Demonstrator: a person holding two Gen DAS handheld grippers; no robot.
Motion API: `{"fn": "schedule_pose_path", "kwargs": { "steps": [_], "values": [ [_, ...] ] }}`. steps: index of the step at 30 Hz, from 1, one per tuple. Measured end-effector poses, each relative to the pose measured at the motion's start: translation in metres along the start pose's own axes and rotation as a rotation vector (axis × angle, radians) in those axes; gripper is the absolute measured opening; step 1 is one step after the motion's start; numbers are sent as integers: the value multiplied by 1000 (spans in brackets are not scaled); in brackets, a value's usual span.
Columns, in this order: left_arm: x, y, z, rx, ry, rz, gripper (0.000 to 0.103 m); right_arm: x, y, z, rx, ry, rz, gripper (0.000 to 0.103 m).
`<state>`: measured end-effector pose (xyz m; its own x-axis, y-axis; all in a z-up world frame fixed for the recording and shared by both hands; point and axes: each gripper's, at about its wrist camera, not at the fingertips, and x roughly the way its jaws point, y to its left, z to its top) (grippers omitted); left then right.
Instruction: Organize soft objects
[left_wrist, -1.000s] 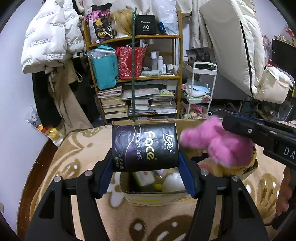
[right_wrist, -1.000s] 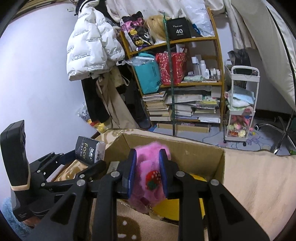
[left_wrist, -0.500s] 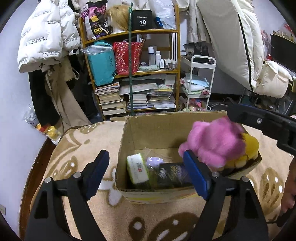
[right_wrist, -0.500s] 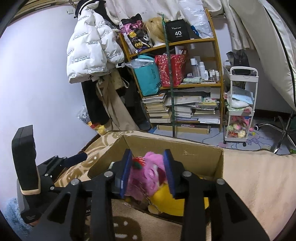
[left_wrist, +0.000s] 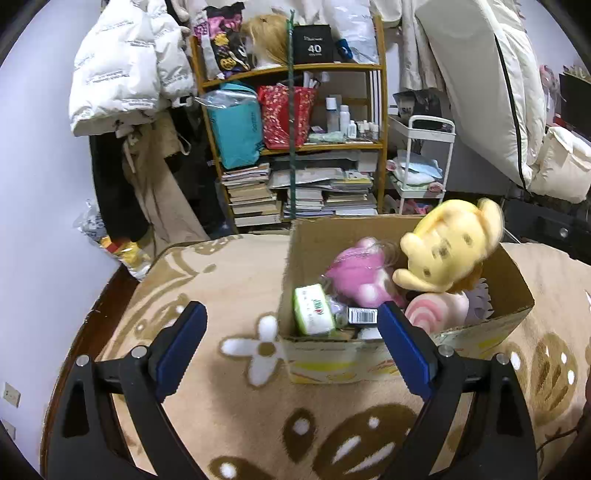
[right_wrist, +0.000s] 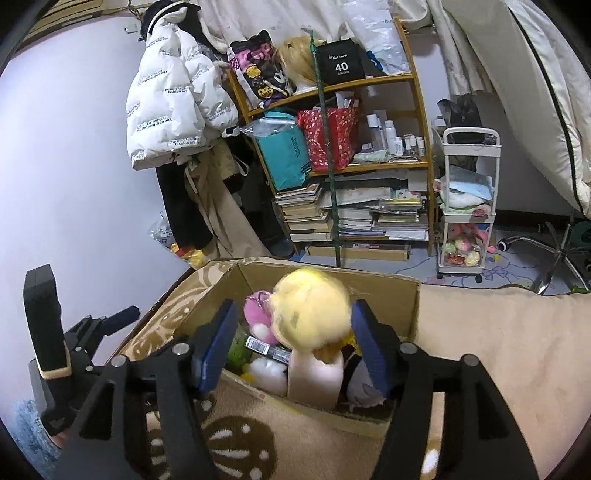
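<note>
Beige patterned blanket (left_wrist: 240, 424) bearing a cardboard box (left_wrist: 517, 295) — inside lie a yellow plush (left_wrist: 450, 247), pink plush (left_wrist: 354, 275) and green tissue pack (left_wrist: 313, 310). Left gripper (left_wrist: 288, 347) and right gripper (right_wrist: 291, 339) — jaws just opened wide, both empty.

Dark tissue pack (left_wrist: 364, 315), a second ago clamped in the left gripper (left_wrist: 291, 345), now lying inside the cardboard box (left_wrist: 517, 295); jaws just opened wide, nothing between them. Pink plush toy (left_wrist: 354, 275) released from the right gripper (right_wrist: 291, 347), jaws likewise just opened, now resting in the box beside a yellow plush (left_wrist: 448, 251).
</note>
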<state>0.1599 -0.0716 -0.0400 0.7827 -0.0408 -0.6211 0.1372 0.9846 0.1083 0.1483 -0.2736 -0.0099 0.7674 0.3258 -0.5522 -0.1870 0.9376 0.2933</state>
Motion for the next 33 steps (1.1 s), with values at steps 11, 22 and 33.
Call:
{"fn": "schedule_pose_path", "kwargs": {
  "steps": [11,22,33],
  "values": [
    [-70,9,-5,-3,-90,49,99,-51,9,-1,-10,-75,-97,103],
    [-130,26,-25,-71,-137,62,99,-117,12,-16,-14,-147,-171,103],
    [-170,27,-52,-81,-151,32,100,-165,21,-38,-14,-198,-182,103]
  ]
}}
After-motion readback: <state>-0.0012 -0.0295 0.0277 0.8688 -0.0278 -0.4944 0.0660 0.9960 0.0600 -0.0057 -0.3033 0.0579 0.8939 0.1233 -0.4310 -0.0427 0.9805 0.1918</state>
